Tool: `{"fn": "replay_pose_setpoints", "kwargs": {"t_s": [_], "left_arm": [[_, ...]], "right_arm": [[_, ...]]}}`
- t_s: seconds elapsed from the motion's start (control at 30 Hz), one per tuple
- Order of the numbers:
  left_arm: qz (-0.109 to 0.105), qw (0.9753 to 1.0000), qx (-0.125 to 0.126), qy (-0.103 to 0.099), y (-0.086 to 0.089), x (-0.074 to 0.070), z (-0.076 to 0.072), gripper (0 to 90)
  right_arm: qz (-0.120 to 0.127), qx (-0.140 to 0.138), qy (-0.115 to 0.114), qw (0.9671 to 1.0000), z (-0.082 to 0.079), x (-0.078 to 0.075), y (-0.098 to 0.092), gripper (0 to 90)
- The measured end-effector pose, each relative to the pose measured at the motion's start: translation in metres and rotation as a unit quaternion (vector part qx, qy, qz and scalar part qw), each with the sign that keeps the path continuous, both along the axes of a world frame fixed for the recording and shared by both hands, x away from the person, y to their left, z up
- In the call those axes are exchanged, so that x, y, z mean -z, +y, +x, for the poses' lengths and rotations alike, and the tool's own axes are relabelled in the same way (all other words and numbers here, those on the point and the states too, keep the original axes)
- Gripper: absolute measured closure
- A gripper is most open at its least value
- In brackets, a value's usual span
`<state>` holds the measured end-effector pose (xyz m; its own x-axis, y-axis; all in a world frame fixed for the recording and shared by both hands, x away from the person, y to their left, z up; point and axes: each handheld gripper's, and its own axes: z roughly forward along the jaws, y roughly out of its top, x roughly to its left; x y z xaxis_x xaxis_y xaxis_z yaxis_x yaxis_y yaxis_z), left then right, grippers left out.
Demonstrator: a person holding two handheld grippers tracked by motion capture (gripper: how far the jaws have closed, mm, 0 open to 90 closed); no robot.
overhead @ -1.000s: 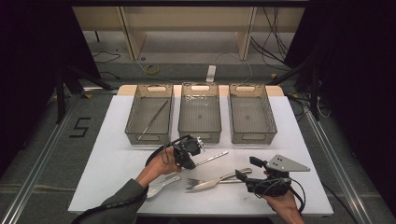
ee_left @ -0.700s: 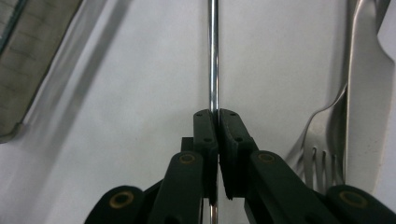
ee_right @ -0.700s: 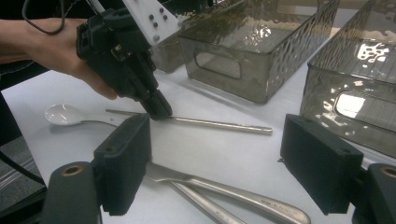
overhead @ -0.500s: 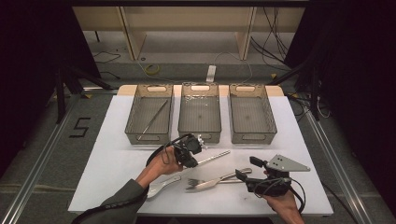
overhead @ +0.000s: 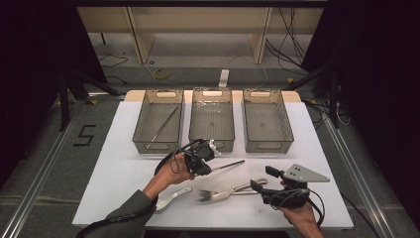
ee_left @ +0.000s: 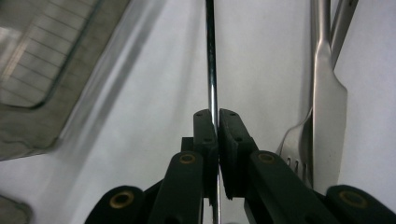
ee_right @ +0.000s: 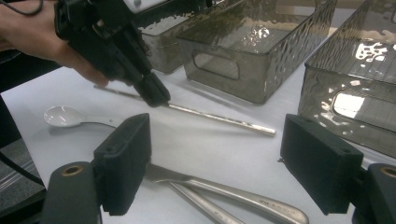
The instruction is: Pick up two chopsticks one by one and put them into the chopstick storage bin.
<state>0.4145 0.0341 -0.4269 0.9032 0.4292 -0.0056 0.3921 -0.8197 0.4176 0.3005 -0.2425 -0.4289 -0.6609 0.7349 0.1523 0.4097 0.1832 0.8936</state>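
Little has shifted since the earlier frames: the left hand-held gripper (overhead: 208, 166) has stayed low over the desk (overhead: 124, 173) with only a slight settling, and the right hand-held gripper (overhead: 261, 184) has kept its place by the cutlery. The left one's jaws are now pressed together on a thin metal stick (ee_left: 211, 70), pinching it near one end while the rest of it lies along the desk, just in front of the middle bin (overhead: 212, 120). The right one's jaws stand spread, holding nothing, above the handles of a fork (overhead: 218, 194) and another piece lying against it.

Sorting looks to be at an early stage. One similar stick (overhead: 162, 126) already lies in the left bin (overhead: 143, 124); the middle and right bin (overhead: 266, 121) appear empty. The pinched stick is not yet lifted clear, and the fork, its neighbour and a white spoon (overhead: 171, 198) wait on the desk.
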Motion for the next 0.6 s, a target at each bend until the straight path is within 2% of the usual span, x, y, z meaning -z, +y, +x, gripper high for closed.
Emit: {"fn": "replay_pose_setpoints", "kwargs": {"t_s": [0.37, 0.43, 0.47, 0.53, 0.6], "left_arm": [[-0.038, 0.999, -0.019, -0.015, 0.016, -0.029, 0.002, 86.1], [-0.042, 0.9988, -0.021, -0.012, 0.02, -0.036, 0.003, 86.1], [-0.053, 0.998, -0.027, -0.019, 0.023, -0.04, 0.004, 86.1], [-0.062, 0.9974, -0.03, -0.021, 0.029, -0.048, 0.005, 86.1], [-0.08, 0.9959, -0.038, -0.02, 0.036, -0.056, 0.006, 86.1]], "right_arm": [[0.0, 0.002, 0.0, 1.0, 0.0, 0.0, -0.001, 25.5], [0.0, 0.002, 0.0, 1.0, 0.0, 0.0, -0.001, 25.5], [0.0, 0.002, 0.0, 1.0, 0.0, 0.0, -0.001, 25.5], [0.0, 0.002, 0.001, 1.0, 0.0, 0.0, -0.001, 25.5], [-0.001, 0.003, 0.001, 1.0, 0.0, 0.0, -0.001, 25.5]]}}
